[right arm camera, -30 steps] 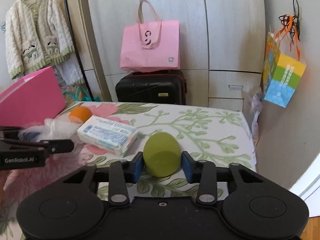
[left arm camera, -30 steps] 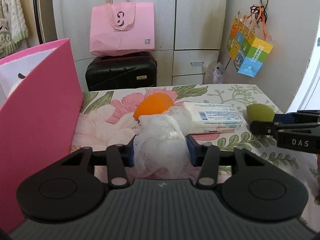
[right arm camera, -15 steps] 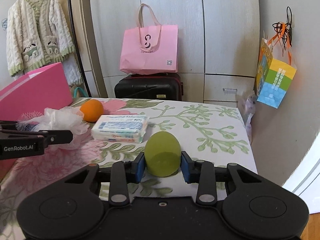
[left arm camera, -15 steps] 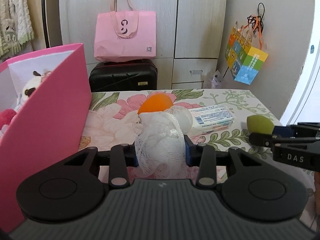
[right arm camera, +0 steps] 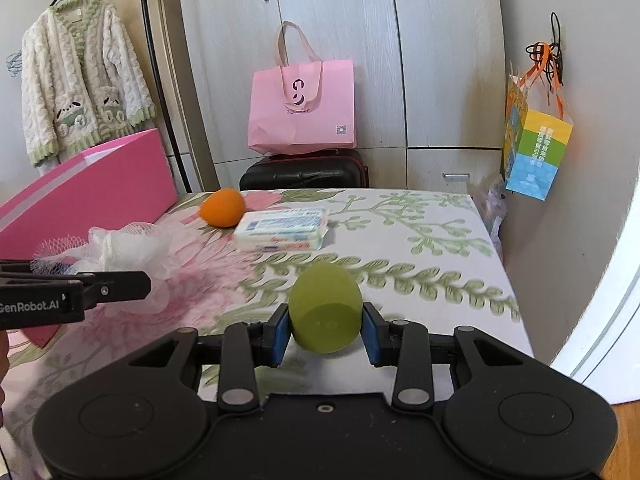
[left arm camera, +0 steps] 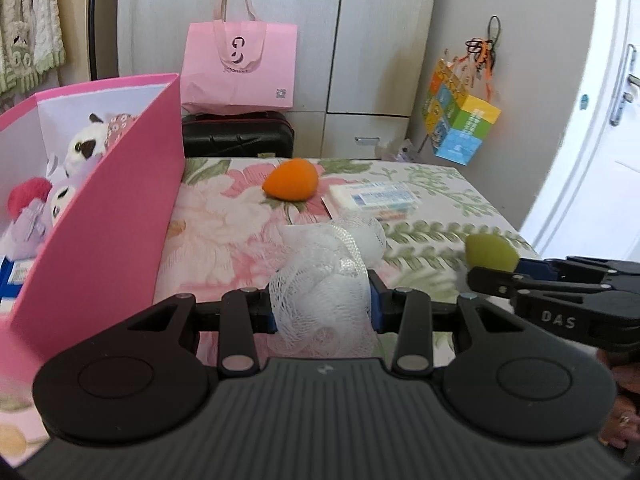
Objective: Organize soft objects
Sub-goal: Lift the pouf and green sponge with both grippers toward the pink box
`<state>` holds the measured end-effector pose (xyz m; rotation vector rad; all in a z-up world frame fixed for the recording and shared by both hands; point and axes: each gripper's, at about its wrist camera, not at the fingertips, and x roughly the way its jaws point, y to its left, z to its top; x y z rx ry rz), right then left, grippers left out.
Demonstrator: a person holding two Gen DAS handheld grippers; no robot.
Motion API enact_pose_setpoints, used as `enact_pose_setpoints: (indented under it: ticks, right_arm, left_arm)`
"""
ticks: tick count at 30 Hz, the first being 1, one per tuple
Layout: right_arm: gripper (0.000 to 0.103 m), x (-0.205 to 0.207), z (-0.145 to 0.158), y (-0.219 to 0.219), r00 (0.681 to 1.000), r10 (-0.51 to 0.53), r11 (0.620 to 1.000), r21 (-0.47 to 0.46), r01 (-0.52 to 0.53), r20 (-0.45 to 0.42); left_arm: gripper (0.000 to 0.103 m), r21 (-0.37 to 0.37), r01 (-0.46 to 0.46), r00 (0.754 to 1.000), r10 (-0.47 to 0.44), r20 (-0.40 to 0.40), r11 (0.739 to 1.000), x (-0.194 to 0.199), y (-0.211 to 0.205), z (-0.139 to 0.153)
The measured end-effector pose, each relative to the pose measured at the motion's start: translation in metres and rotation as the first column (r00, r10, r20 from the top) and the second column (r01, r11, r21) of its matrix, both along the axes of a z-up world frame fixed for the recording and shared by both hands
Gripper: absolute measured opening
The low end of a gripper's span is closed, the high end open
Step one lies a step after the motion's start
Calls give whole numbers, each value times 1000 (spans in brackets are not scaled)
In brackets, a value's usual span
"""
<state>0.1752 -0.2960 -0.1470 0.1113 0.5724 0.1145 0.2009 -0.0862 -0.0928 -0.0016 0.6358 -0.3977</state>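
My left gripper (left arm camera: 322, 308) is shut on a white mesh bath puff (left arm camera: 320, 280), held above the floral bedspread (left arm camera: 224, 232). My right gripper (right arm camera: 325, 334) is shut on a green egg-shaped sponge (right arm camera: 325, 308); the same sponge (left arm camera: 490, 254) shows at the right of the left wrist view. The puff (right arm camera: 128, 248) also appears at the left of the right wrist view. An orange sponge (left arm camera: 291, 179) and a white wipes pack (left arm camera: 374, 196) lie further back on the bed. An open pink box (left arm camera: 108, 216) with plush toys (left arm camera: 86, 144) inside stands at the left.
Beyond the bed, a pink shopping bag (right arm camera: 302, 108) sits on a black suitcase (right arm camera: 304, 172) against wardrobe doors. A colourful bag (right arm camera: 534, 148) hangs on the right wall. A knitted cardigan (right arm camera: 80, 88) hangs at the left. A white door (left arm camera: 592, 128) is at the right.
Both grippers drew back and slightly up with their objects, so more of the bed shows. The pink box's inside with the plush toys has come into the left wrist view.
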Motion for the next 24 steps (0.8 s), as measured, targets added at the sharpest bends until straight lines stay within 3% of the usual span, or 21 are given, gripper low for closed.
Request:
enact_pose_setpoints:
  ticks: [16,24]
  right_arm:
    - [42,-73,3,47,998,59,998,-6,-59,4]
    - [42,-104,8,68,987,159,987,-24,-160,-35]
  left_arm:
    - [38,-46,82,991,-86,-103,996,-61,37,4]
    - [38,-78,138,964,-152,-219,987,-77,72,11]
